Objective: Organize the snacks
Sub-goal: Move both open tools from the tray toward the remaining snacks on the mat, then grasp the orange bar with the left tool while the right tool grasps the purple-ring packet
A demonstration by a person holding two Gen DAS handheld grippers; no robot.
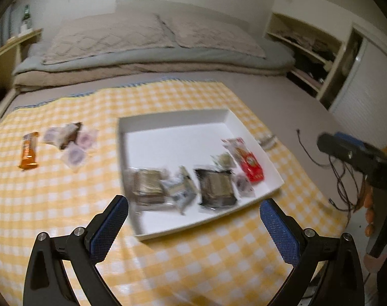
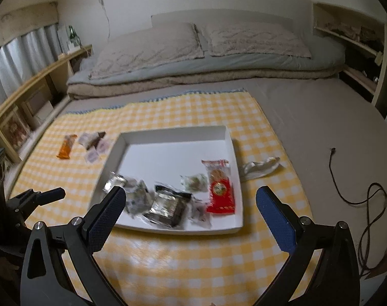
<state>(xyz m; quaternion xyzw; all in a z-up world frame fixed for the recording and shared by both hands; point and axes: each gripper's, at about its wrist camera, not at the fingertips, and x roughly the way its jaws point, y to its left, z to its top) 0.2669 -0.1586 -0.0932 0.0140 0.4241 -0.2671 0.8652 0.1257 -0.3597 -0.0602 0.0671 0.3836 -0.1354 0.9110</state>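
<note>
A white tray point(image 1: 173, 117) point(image 2: 173, 131) lies on a yellow checked cloth point(image 1: 65, 191) point(image 2: 193, 267). In it lie a red snack packet point(image 1: 252, 165) point(image 2: 220, 191), a dark foil packet point(image 1: 216, 187) point(image 2: 166, 204) and several other wrapped snacks. Left of the tray on the cloth lie an orange bar point(image 1: 28, 150) point(image 2: 65, 146) and a small pile of wrapped sweets point(image 1: 72, 142) point(image 2: 94, 144). My left gripper point(image 1: 193, 229) is open and empty above the tray's near edge. My right gripper point(image 2: 189, 219) is open and empty above the tray's near side.
The cloth lies on a bed with folded bedding and pillows point(image 2: 193, 58) at the back. A crumpled white wrapper point(image 2: 261, 168) lies right of the tray. A black cable point(image 2: 346, 178) trails on the right. Shelves stand at the left point(image 2: 27, 89) and the right point(image 1: 308, 51).
</note>
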